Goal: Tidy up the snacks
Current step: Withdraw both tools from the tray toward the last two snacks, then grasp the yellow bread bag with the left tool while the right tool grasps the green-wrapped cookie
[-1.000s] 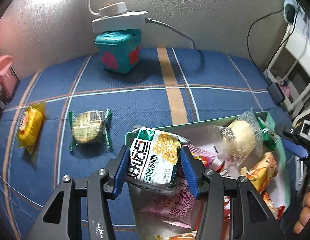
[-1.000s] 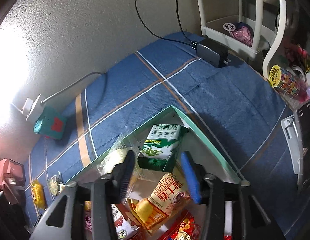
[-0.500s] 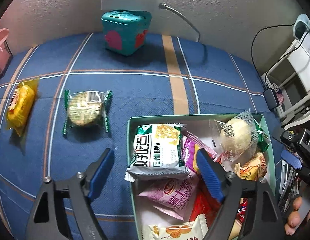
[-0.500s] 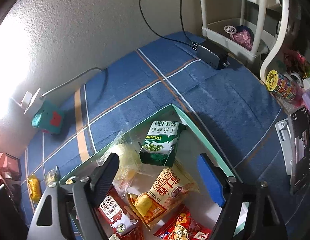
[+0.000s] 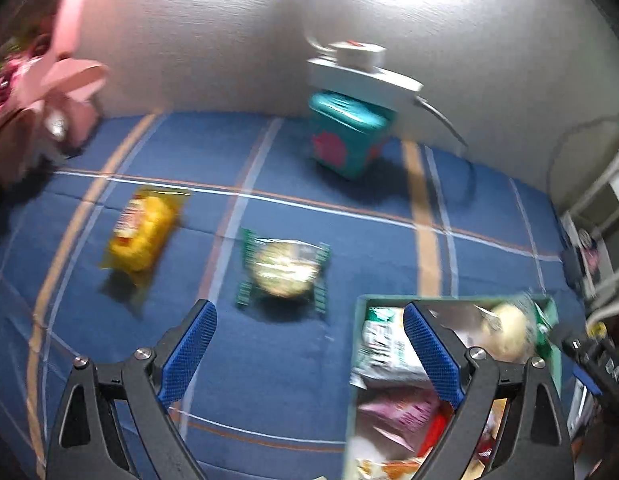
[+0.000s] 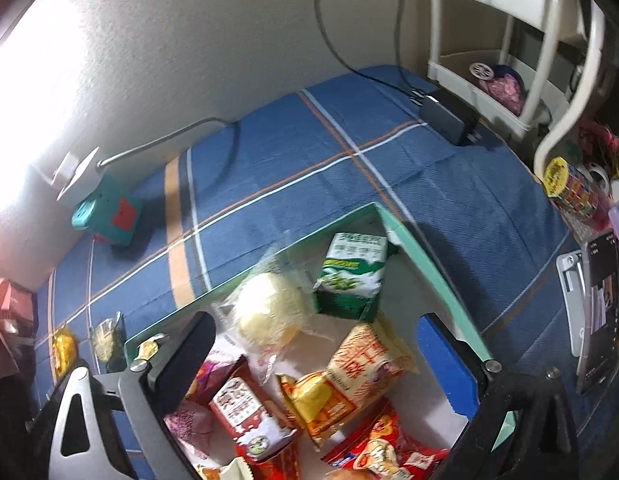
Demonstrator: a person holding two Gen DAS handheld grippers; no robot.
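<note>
Both grippers spread wide, nothing held; snacks split between box and blanket.

Left gripper (image 5: 307, 354) is seen with jaws released above the blue blanket (image 5: 349, 240), its right finger over the green box (image 5: 554, 354) at 4 o'clock. Only the left view gives a clear look at two loose snacks on the blanket: a yellow packet (image 5: 143, 232) at 9 o'clock and a round green-ended packet (image 5: 283, 270) near centre, apart from each other. Right gripper (image 6: 315, 354) is also released, hung over the box (image 6: 413, 240). Only the right view shows the contents well: a green biscuit pack (image 6: 351, 276), a clear-wrapped pale bun (image 6: 265, 314), an orange pack (image 6: 349, 376), and red packs at 6 o'clock, blurred, uncounted. One teal tin (image 5: 347, 138) sits at 12 o'clock.
</note>
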